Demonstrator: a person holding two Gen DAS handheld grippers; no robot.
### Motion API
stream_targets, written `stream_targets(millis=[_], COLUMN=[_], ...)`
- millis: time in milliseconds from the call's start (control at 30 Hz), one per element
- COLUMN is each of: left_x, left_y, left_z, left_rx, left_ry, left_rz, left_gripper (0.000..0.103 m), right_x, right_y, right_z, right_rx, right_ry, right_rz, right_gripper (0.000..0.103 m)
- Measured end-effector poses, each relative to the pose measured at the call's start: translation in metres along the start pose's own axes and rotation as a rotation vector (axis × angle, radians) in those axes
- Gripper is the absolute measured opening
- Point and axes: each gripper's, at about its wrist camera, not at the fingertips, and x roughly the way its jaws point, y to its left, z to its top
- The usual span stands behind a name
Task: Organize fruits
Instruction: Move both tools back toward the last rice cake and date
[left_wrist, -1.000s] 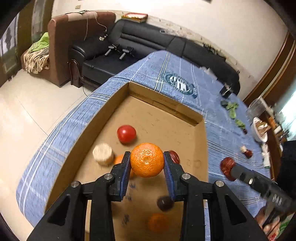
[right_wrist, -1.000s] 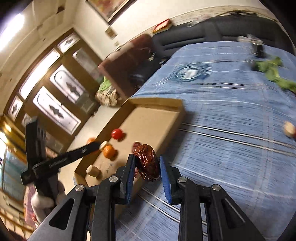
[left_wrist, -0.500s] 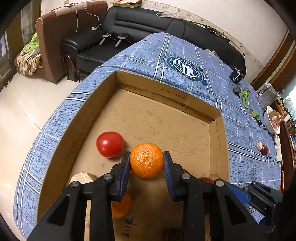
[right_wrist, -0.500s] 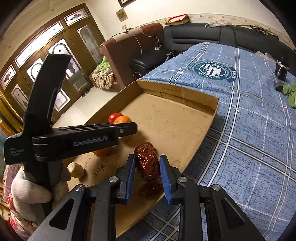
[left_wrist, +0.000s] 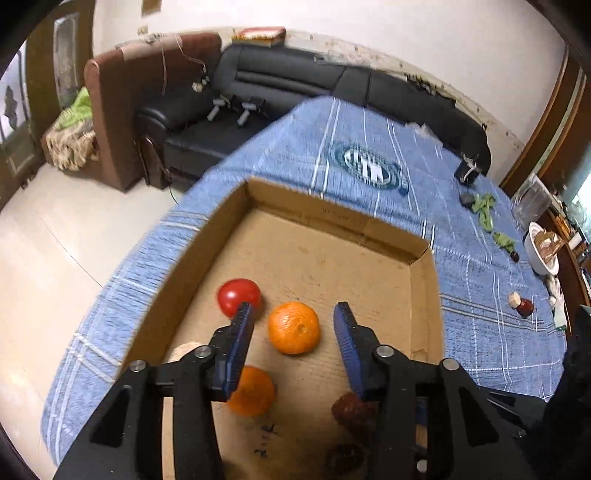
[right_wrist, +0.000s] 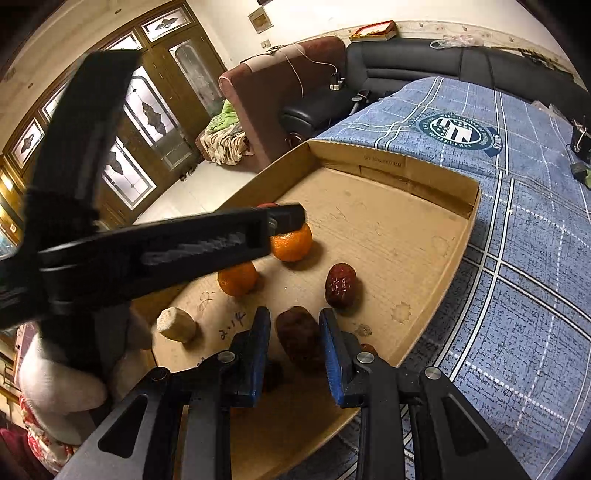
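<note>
Tangerine (left_wrist: 294, 327) sits on cardboard tray (left_wrist: 424, 288) floor between left gripper (left_wrist: 295, 325) pads, jaws opening, no contact. Right gripper (right_wrist: 294, 334) clamps a red date (right_wrist: 300, 338); only its view shows second date (right_wrist: 340, 284).

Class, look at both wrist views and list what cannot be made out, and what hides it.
- Tomato: right wrist view, nearly all behind the left gripper.
- Pale round item: left wrist view, mostly behind a jaw.
- Small items on the blue cloth: too small to name.
- Dark date: left wrist view, blurred, at the bottom edge.
</note>
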Motion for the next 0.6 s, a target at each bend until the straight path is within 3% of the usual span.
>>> stream_targets(millis=[67, 167, 233, 433, 600], left_x=[-0.017, -0.047, -0.064, -0.098, -0.114], left_y=[0.001, 0.000, -0.005, -0.031, -0.057], left_z=[-0.003, -0.011, -0.021, -0.055, -0.075], left_rx=[-0.007, -0.020, -0.012, 0.013, 0.059], left_ry=[-0.046, -0.128, -0.169, -0.221, -0.255], left_rz=[0.025, 0.119, 0.155, 0.151, 0.192], left_gripper=[0.065, 0.089, 0.089, 0.089, 0.089], right_x=[-0.009, -0.025, -0.036, -0.077, -0.106], right_y=[0.002, 0.000, -0.003, -0.020, -0.033], right_z=[-0.003, -0.012, -0.017, -0.044, -0.068], right_rx=[-0.004, 0.002, 0.014, 0.105, 0.158], right_ry=[-0.017, -0.042, -0.056, -0.121, -0.175], right_rz=[-0.009, -0.026, -0.034, -0.048, -0.073], right_gripper=[0.031, 0.031, 0.031, 0.031, 0.031])
